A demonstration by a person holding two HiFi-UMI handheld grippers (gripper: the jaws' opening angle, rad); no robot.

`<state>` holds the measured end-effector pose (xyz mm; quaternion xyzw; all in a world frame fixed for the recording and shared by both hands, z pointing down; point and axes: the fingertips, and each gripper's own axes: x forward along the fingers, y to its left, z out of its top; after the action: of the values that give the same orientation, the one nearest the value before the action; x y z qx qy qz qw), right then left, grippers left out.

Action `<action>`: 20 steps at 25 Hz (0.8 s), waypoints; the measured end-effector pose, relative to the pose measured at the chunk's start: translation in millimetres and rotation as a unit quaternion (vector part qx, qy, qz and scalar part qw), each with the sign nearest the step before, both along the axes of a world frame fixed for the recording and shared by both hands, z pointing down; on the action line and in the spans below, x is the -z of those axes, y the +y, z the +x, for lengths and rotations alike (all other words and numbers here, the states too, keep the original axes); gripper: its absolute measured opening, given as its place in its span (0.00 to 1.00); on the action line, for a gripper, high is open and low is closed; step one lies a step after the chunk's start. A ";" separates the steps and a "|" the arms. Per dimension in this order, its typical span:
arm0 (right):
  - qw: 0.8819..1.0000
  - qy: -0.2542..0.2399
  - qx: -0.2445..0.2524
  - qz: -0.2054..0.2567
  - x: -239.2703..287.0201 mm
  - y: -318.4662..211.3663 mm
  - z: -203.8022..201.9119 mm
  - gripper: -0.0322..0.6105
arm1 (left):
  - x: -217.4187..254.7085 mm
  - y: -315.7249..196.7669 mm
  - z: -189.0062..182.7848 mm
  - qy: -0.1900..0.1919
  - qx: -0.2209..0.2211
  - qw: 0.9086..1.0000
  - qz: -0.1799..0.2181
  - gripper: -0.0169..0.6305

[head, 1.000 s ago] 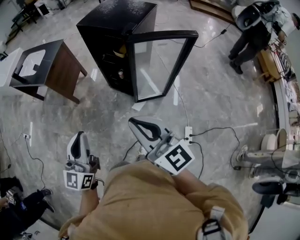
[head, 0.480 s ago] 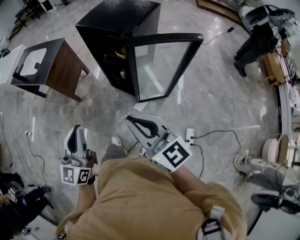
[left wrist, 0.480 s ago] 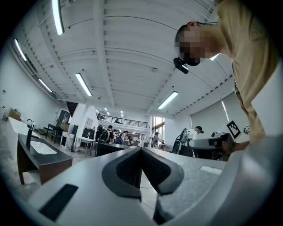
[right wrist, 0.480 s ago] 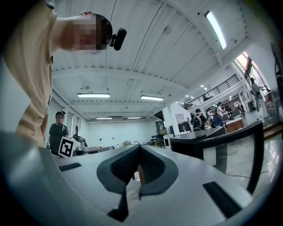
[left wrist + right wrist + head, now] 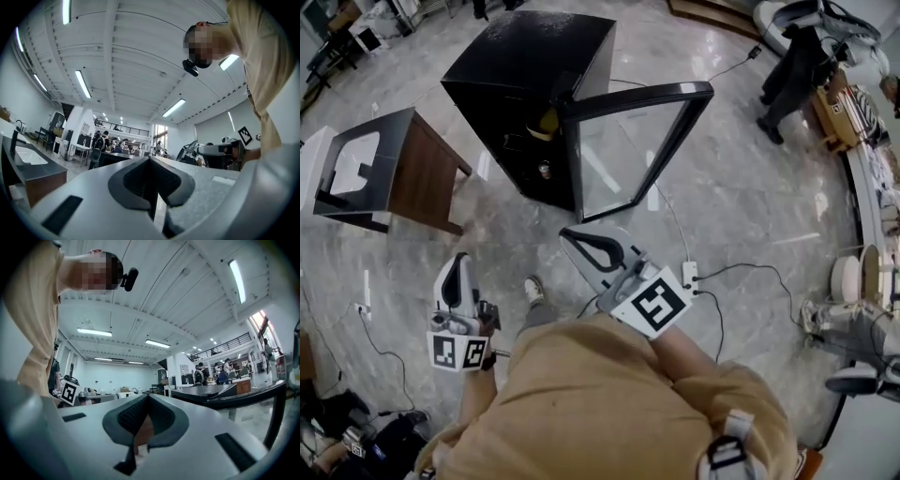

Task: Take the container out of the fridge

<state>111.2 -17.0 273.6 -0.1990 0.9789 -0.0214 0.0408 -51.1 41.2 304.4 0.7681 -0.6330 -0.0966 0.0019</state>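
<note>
Shoe [image 5: 533, 289] has stepped forward into view on the glossy grey marble floor [image 5: 741, 206]. Boxy black fridge [image 5: 525, 66], glass door [image 5: 628, 155] swung open. Tan rounded container [image 5: 547, 122] on upper shelf inside. Left claw [image 5: 459, 260] and right claw [image 5: 567, 234]: smooth grey shells, both pressed together, empty, well apart from fridge.

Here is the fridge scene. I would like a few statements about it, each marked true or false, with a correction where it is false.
1. The glass door of the fridge stands open. True.
2. The right tongs grip a container. False: they are shut with nothing between them.
3. In the head view, a small table stands left of the fridge. True.
4. The left tongs reach inside the fridge. False: they hang near the person, apart from it.
</note>
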 end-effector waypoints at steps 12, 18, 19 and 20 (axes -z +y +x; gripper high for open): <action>0.985 0.163 -0.027 0.048 -29.6 -61.7 -99.2 0.05 | -13.6 -64.0 -91.8 0.007 -0.051 0.999 -0.006 0.03; 0.976 0.205 -0.032 0.067 -51.6 -96.7 -129.3 0.05 | -41.1 -64.2 -125.9 0.032 -0.037 0.999 -0.022 0.03; 0.975 0.209 -0.036 0.069 -54.0 -102.6 -132.8 0.05 | -45.6 -65.2 -129.1 0.033 -0.038 0.998 -0.025 0.03; 0.974 0.213 -0.039 0.069 -56.9 -108.5 -136.2 0.05 | -49.6 -66.8 -131.7 0.033 -0.040 0.998 -0.028 0.03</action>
<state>-25.0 -125.5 330.5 -0.2338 0.9556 0.0904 -0.1547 -182.8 -25.6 354.1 0.7888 -0.6038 -0.1045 0.0481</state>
